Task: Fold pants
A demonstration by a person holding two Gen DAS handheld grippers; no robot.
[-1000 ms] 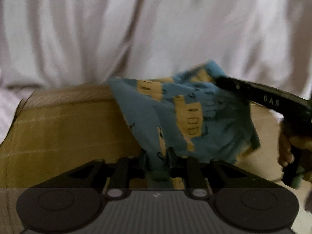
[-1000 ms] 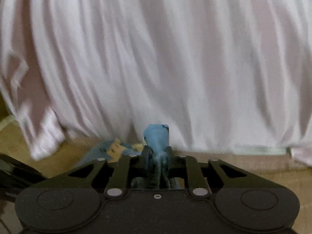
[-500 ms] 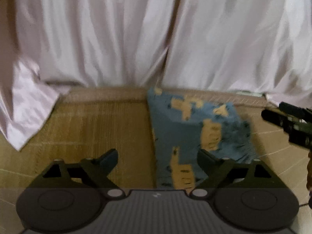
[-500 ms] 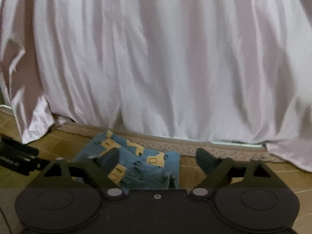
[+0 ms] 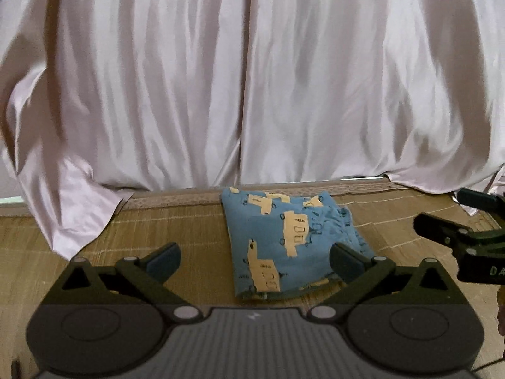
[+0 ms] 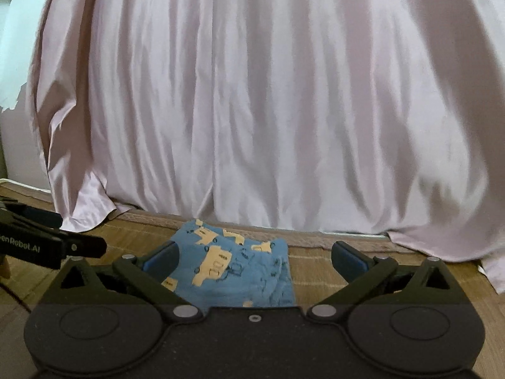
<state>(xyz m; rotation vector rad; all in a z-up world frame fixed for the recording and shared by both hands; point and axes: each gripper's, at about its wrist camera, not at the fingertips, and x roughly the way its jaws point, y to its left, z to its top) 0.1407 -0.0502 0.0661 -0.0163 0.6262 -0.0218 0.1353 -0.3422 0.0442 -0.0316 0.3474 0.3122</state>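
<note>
The blue pants (image 5: 284, 240) with a yellow truck print lie folded into a compact rectangle on the woven mat, also seen as the pants (image 6: 240, 268) in the right wrist view. My left gripper (image 5: 254, 259) hovers in front of them, open and holding nothing, its right finger overlapping the pants' near right corner. My right gripper (image 6: 254, 255) is open too, with the pants lying beyond and between its fingers. Each gripper shows at the edge of the other's view: the right gripper (image 5: 464, 240) and the left gripper (image 6: 47, 243).
A pale pink satin curtain (image 5: 252, 79) hangs behind the pants and pools on the mat (image 5: 157, 227) at the left and right. Bare woven mat (image 6: 322, 271) lies to both sides of the pants. A fingertip (image 5: 501, 319) shows at the far right.
One second ago both grippers were shut on the pants, holding them up. They have since let go and opened, pulled back, and the pants now rest folded on the mat.
</note>
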